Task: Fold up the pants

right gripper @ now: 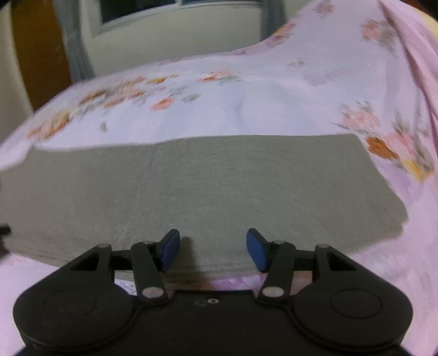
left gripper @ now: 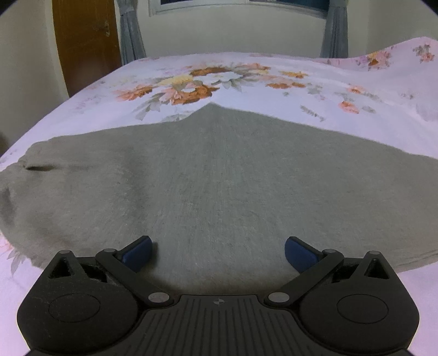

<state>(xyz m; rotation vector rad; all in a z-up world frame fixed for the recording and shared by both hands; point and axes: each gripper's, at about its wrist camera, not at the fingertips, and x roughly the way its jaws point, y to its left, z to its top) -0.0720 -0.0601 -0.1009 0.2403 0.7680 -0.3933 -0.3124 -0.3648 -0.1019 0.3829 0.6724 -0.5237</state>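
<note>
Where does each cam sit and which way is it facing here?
Left wrist: on the left gripper, angled down over the grey pants on the floral bedsheet, towards the window wall; shows its own open blue-padded fingers.
Right wrist: on the right gripper, angled down at the pants' near edge; shows its fingers parted, nothing between them.
Shared: pants, bedsheet, window, curtains.
</note>
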